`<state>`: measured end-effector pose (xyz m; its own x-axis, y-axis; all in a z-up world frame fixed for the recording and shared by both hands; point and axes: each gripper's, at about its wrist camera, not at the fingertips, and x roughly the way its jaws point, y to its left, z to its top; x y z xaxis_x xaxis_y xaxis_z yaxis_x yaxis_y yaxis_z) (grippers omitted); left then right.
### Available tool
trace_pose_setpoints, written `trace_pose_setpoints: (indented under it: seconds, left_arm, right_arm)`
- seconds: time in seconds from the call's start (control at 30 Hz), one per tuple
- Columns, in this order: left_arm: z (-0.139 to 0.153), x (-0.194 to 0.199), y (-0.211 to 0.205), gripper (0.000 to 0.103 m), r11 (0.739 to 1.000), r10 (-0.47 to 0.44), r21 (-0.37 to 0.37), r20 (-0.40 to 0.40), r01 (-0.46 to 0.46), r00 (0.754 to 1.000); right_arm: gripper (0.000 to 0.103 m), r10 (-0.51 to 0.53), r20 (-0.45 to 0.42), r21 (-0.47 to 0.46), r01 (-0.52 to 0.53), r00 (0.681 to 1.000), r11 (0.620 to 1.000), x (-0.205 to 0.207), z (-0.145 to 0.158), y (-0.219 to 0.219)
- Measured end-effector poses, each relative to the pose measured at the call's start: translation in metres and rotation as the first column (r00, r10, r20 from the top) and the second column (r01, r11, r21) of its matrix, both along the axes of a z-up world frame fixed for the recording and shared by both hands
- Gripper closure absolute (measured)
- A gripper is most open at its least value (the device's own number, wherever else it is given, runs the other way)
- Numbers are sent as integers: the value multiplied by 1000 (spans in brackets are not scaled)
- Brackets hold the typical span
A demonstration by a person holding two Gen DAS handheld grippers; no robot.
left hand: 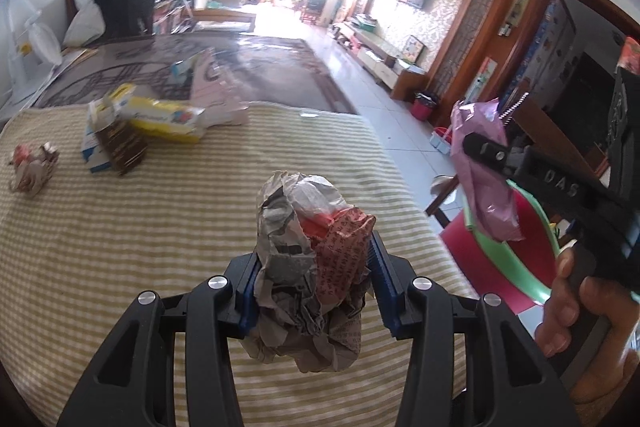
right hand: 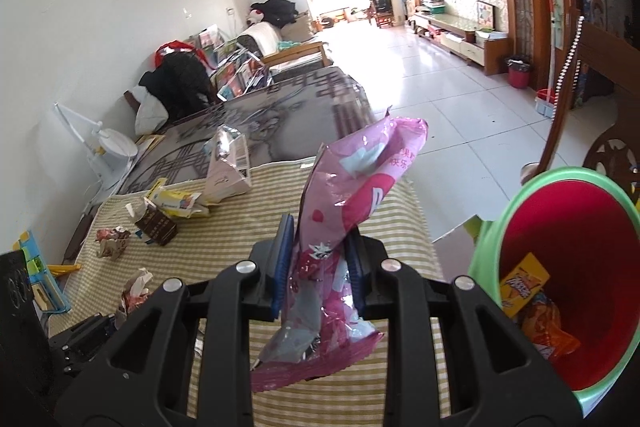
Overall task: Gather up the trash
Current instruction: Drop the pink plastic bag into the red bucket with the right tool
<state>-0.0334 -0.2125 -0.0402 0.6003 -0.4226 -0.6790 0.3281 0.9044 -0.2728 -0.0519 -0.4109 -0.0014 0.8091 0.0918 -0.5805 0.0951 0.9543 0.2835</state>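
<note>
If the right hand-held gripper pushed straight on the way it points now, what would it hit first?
Probably the striped tablecloth. The right hand-held gripper, shut on the pink wrapper, aims down over the cloth's bare far end. The red bin sits off to its right, outside that line. Depth is hard to judge through the fisheye.

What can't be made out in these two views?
- Left wrist: yellow packet print, motion-blurred.
- Left wrist: bin interior, hidden by the right gripper and pink wrapper.
- Right wrist: bin's lower rim, cut off by the frame edge.
- Both: far window end, washed out by glare.
</note>
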Motion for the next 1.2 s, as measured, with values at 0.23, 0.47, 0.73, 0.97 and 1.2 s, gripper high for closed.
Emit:
trace_pose_setpoints:
  seconds: [0.23, 0.47, 0.73, 0.97, 1.2]
  left_arm:
    - [2, -3, -22, 58, 999, -33, -17, -6, 33, 999]
    - [4, -4, -41, 58, 997, -72, -17, -8, 71, 997]
    - [14, -5, -65, 58, 992, -125, -6, 11, 125, 992]
    - [19, -6, -86, 58, 985, -172, -10, 17, 173, 985]
    - [16, -6, -120, 58, 967, -248, -67, -23, 246, 968]
  right_arm:
    - [78, -54, -11, 13, 54, 998, 998, -9, -5, -24]
    - [78, -133, -7, 37, 133, 991, 990, -22, -9, -55]
    - [78, -285, -10, 6, 285, 958, 958, -39, -10, -95]
    - [77, -391, -89, 17, 394, 916, 919, -47, -26, -130]
    - [25, -513, -166, 43, 526, 842, 850, -58, -40, -158]
